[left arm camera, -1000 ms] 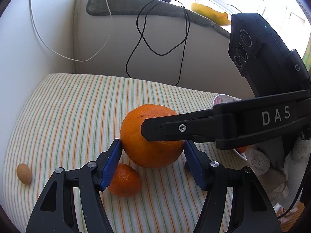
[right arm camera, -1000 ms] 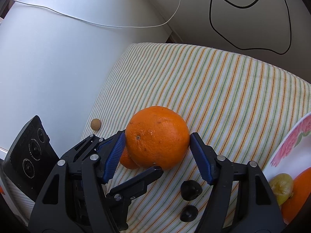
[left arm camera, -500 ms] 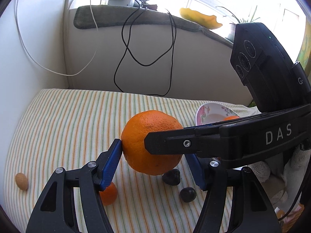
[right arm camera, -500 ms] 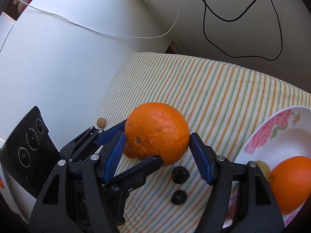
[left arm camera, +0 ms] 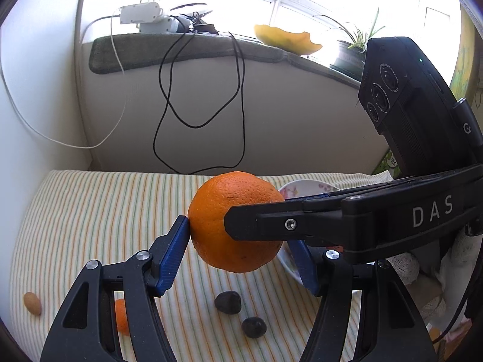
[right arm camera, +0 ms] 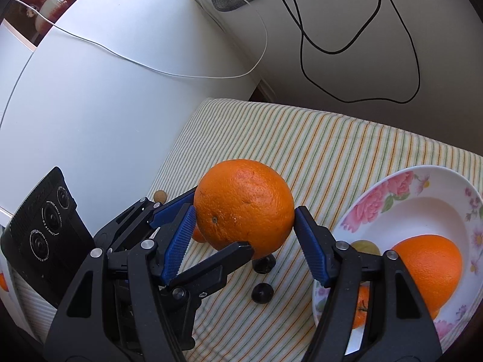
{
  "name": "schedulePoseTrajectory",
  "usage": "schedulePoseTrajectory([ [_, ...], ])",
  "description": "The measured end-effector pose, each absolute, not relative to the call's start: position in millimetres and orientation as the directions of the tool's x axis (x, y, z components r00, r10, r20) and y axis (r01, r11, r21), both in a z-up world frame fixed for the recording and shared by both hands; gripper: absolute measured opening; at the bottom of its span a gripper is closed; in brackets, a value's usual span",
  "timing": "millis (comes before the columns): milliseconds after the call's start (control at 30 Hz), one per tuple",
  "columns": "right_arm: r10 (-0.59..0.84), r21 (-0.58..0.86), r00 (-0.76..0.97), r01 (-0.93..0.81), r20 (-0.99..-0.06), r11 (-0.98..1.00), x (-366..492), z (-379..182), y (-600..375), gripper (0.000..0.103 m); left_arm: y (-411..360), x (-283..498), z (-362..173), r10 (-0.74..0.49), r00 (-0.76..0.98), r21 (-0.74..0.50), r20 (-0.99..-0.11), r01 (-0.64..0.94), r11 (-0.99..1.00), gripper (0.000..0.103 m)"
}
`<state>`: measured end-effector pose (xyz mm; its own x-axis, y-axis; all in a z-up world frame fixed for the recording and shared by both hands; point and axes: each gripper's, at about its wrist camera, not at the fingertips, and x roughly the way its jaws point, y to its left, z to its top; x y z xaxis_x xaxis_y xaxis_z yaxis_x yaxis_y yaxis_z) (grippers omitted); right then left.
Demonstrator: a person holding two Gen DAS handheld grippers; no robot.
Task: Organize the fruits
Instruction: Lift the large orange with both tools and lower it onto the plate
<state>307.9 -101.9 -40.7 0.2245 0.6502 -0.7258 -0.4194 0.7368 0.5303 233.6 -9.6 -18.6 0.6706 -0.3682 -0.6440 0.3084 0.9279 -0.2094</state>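
Fruit sorting scene, seen from two claw-mounted cameras. Both claws pinch one large orange (left arm camera: 234, 221) at once, holding it in the air above a striped tabletop (left arm camera: 90, 211). The left claw (left arm camera: 238, 256) presses its blue pads on the orange's two sides; the right claw (right arm camera: 244, 235) squeezes it across a different pair of sides, its arm crossing from the right. The orange is round, bright, pebbly-skinned, with a small dark stem dot. It looks firm and fairly heavy, with a slightly waxy skin that could roll free; gripping across its widest middle seems safest. Just right of the orange sits a floral bowl (right arm camera: 392, 190) already holding another orange (right arm camera: 428, 265) and a small green fruit (right arm camera: 363, 246). Below the orange lie two dark round fruits (left arm camera: 228, 301), a small tangerine (left arm camera: 120, 316), and, far left, a tan nut-like fruit (left arm camera: 31, 302).
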Motion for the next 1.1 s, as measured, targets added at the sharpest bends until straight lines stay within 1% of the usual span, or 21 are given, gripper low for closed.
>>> schedulePoseTrajectory([
  [300, 0.617, 0.502, 0.294, -0.383, -0.73, 0.776, 315, -26, -152, 0.07, -54, 256, -18, -0.425, 0.644, -0.226, -0.637, 0.371, 0.901, 0.065],
  [600, 0.581, 0.485, 0.327, -0.332, -0.745, 0.809, 323, -30, -187, 0.07, -82, 279, -30, -0.46, 0.607, -0.247, -0.648, 0.404, 0.881, 0.065],
  [867, 0.579, 0.497, 0.353, -0.301, -0.735, 0.814, 336, -43, -205, 0.07, -89, 292, -33, -0.462, 0.607, -0.246, -0.647, 0.408, 0.879, 0.065],
  [1100, 0.585, 0.508, 0.344, -0.293, -0.734, 0.81, 348, -53, -203, 0.07, -79, 298, -43, -0.46, 0.588, -0.269, -0.666, 0.385, 0.883, 0.065],
])
